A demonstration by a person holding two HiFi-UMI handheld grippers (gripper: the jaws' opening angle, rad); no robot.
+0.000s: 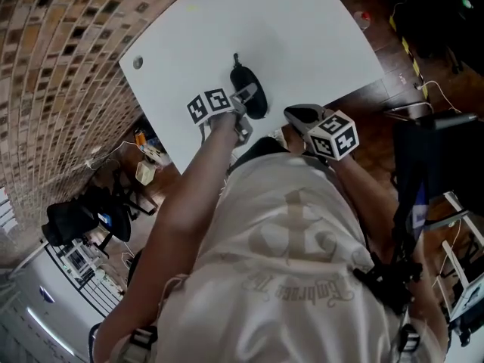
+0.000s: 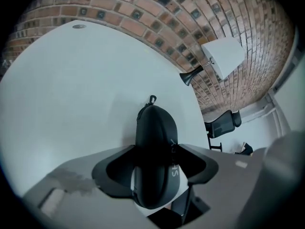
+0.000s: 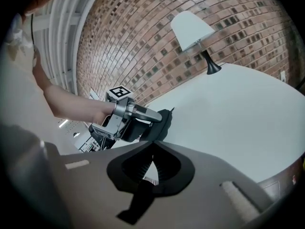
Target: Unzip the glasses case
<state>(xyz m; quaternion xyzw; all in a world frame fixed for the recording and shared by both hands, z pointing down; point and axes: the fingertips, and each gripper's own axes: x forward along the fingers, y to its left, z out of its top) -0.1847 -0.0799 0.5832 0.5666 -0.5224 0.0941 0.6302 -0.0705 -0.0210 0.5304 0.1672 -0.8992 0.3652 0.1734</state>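
A black oval glasses case (image 1: 254,97) lies on the white table (image 1: 302,29) close to its near edge. A small loop (image 2: 152,99) sticks out of its far end. My left gripper (image 1: 246,98) reaches down over the case (image 2: 155,142). Its two black jaws press on the case's long sides, one on each side. In the right gripper view the case (image 3: 162,120) shows in the left gripper's metal fingers. My right gripper (image 1: 297,116) hovers just off the table's near edge, to the right of the case. Its jaws (image 3: 152,146) meet at the tips with nothing between them.
A round hole (image 1: 137,62) marks the table's left part. A table lamp with a white shade (image 3: 190,26) stands at the table's far end by the brick wall (image 2: 157,13). A black office chair (image 2: 223,123) stands on the floor beyond the table.
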